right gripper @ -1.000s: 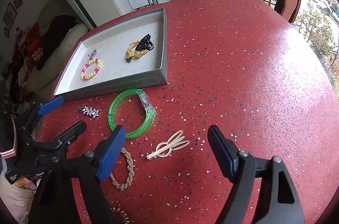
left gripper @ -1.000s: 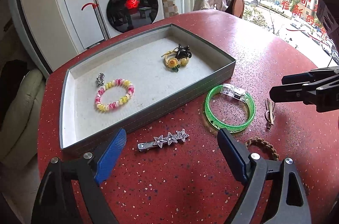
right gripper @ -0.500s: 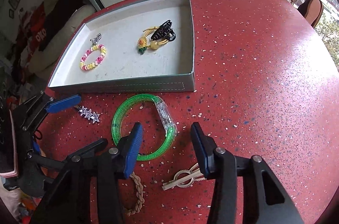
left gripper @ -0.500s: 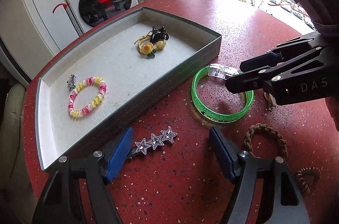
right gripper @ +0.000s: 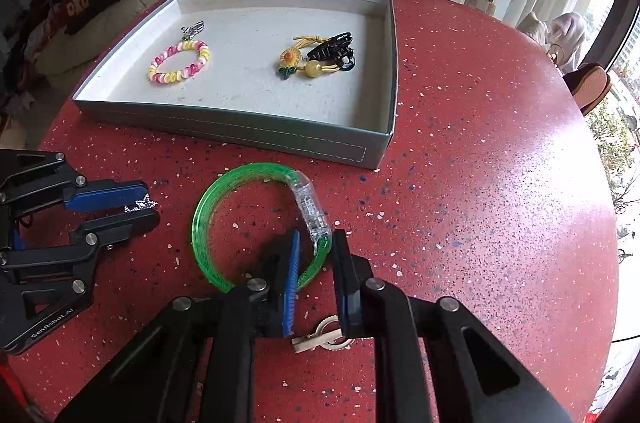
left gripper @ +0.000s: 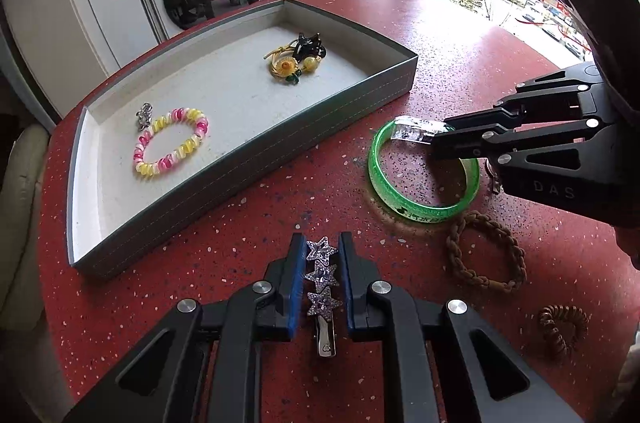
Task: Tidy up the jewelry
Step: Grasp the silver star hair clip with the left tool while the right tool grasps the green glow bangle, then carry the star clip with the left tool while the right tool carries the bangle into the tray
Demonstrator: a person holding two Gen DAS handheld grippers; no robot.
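In the grey tray [right gripper: 304, 139] a pink-and-yellow bead bracelet [right gripper: 180, 62] and a sunflower hair tie with a black claw clip [right gripper: 320, 58] already lay. My left gripper [left gripper: 320, 283] was closing around the star hair clip [left gripper: 322, 287] just in front of the tray; my right gripper [right gripper: 314, 279] was closing on the green bangle [right gripper: 256, 223], though contact looked uncertain. A braided band [left gripper: 484, 251], a brown coil tie [left gripper: 562, 327] and a beige clip [right gripper: 320, 337] remained outside.
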